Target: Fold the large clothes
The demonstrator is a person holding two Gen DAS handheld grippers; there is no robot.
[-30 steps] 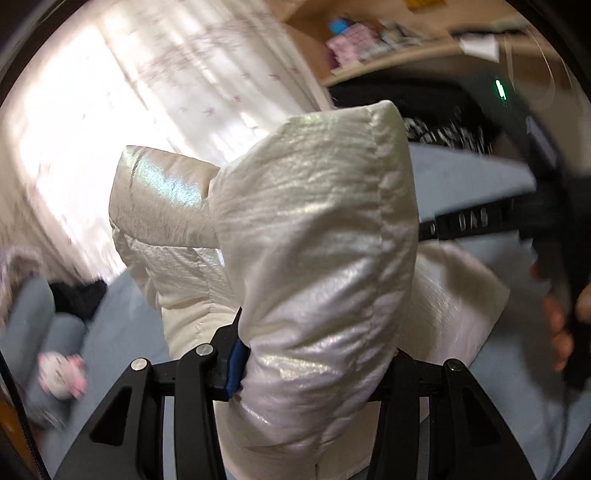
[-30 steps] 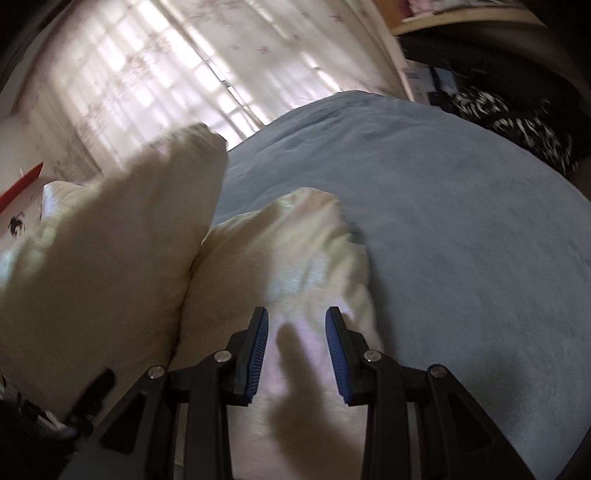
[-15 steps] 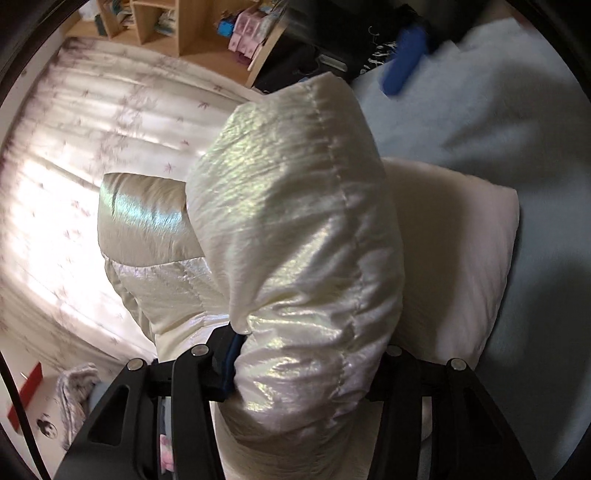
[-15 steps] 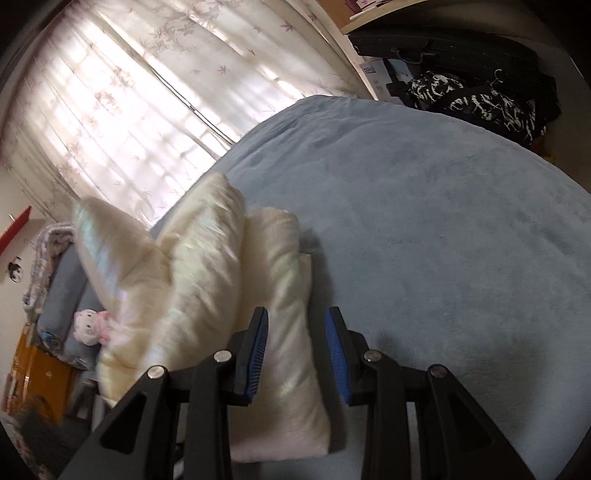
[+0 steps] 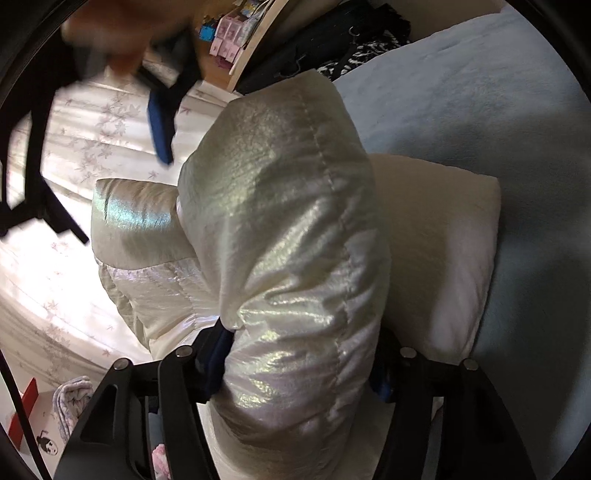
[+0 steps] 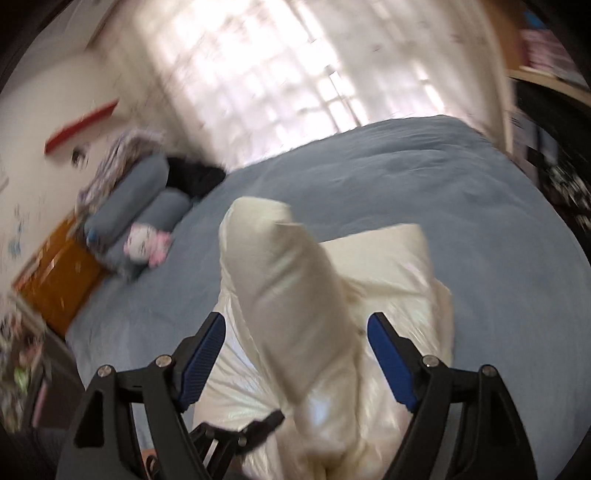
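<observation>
left wrist view looks along the left gripper point(image 5: 301, 363), whose jaws are opening around a thick fold of the shiny cream puffer jacket point(image 5: 288, 229). the padded fold fills the whole gap and bulges up over both fingers, so the blue pads are mostly hidden; only a strip of one pad point(image 5: 221, 354) shows at the left edge of the fabric, right against it. the pads look to be touching the fold on both sides. the rest of the jacket lies folded on the pale blue bed cover point(image 5: 498, 110), with a flat cream layer beyond and to the right of the raised fold.

high in the upper left of this view the right gripper point(image 5: 162, 122) hangs blurred in the air, one blue pad showing, with a person's hand point(image 5: 118, 33) above it.

right wrist view shows the right gripper point(image 6: 295, 354) with its jaws opening wide, both blue pads bare. the raised fold of the jacket point(image 6: 291, 295) stands in line with the gap, but lower down and clear of both pads. this gripper holds nothing. the jacket sits near the middle of the bed cover point(image 6: 369, 173), well apart from the grey bolster pillows point(image 6: 147, 199) and a pink and white soft toy point(image 6: 146, 240) at the far left end.
</observation>
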